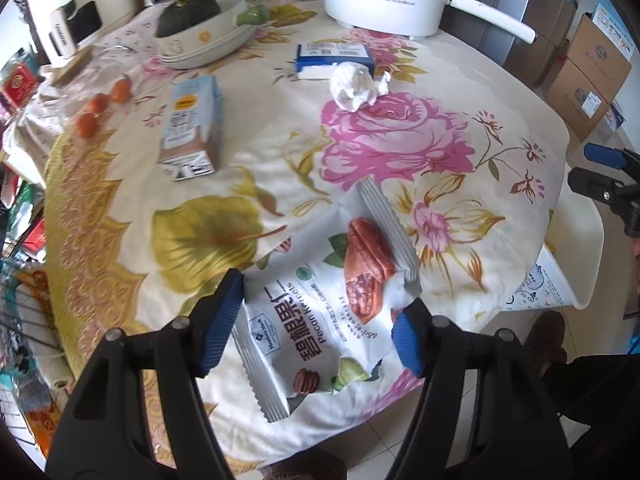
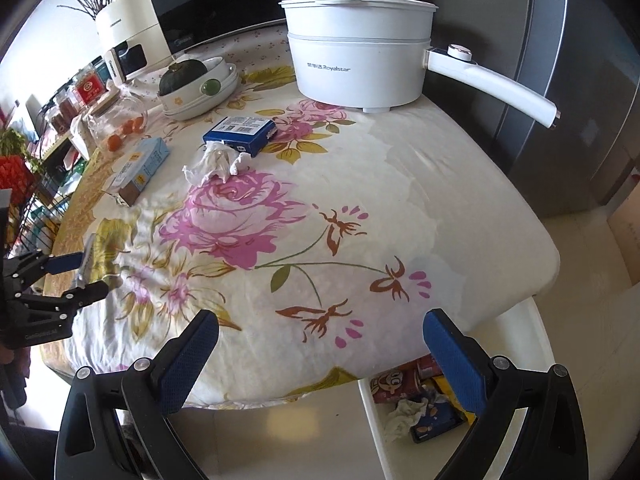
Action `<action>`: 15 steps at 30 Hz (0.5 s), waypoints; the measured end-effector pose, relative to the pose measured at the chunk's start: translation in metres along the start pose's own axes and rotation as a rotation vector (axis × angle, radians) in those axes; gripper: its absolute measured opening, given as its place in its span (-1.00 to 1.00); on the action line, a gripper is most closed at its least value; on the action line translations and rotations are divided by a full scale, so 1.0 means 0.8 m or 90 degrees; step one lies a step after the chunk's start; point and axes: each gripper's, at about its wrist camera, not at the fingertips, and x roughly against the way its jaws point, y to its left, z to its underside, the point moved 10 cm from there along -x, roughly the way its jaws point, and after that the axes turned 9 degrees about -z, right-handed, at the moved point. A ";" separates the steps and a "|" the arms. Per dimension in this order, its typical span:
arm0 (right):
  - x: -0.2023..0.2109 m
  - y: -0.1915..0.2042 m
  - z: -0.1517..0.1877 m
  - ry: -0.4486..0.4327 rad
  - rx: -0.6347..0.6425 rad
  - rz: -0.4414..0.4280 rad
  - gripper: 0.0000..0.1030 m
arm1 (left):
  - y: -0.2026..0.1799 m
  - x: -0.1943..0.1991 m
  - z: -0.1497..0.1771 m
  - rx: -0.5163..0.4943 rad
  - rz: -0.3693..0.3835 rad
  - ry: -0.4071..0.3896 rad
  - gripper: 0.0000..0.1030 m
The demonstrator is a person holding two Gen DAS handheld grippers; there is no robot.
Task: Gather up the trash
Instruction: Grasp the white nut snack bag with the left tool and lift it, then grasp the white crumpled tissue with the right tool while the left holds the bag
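Left gripper [image 1: 318, 320] jaws apart, straddling white foil pecan-kernel snack packet [image 1: 324, 300] at lower centre on floral tablecloth [image 1: 400, 128], crumpled white tissue [image 1: 356, 86] upper centre, right gripper [image 2: 320, 356] jaws apart, white plastic bin [image 2: 376, 432] lower right holding trash.

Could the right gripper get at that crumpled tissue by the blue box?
Probably yes. The right gripper is open and holds nothing, and only bare tablecloth lies between it and the crumpled tissue. It would need a long reach across the table.
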 end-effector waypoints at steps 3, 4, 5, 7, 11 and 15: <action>-0.005 0.013 -0.006 0.001 0.012 -0.005 1.00 | 0.017 -0.008 -0.005 0.021 -0.007 -0.004 0.34; -0.008 0.017 -0.008 0.002 0.011 -0.009 1.00 | 0.025 -0.009 -0.006 0.032 -0.005 -0.003 0.34; -0.014 0.022 -0.011 0.005 0.008 -0.014 1.00 | 0.034 -0.006 -0.008 0.049 -0.002 -0.009 0.34; -0.029 0.032 -0.019 0.013 -0.002 -0.020 1.00 | 0.052 -0.001 -0.013 0.081 0.007 -0.019 0.34; -0.073 0.062 -0.042 0.039 -0.007 -0.044 1.00 | 0.085 0.002 -0.020 0.128 0.017 -0.033 0.34; -0.118 0.095 -0.087 0.019 -0.016 -0.066 1.00 | 0.107 0.000 -0.024 0.135 -0.006 -0.039 0.34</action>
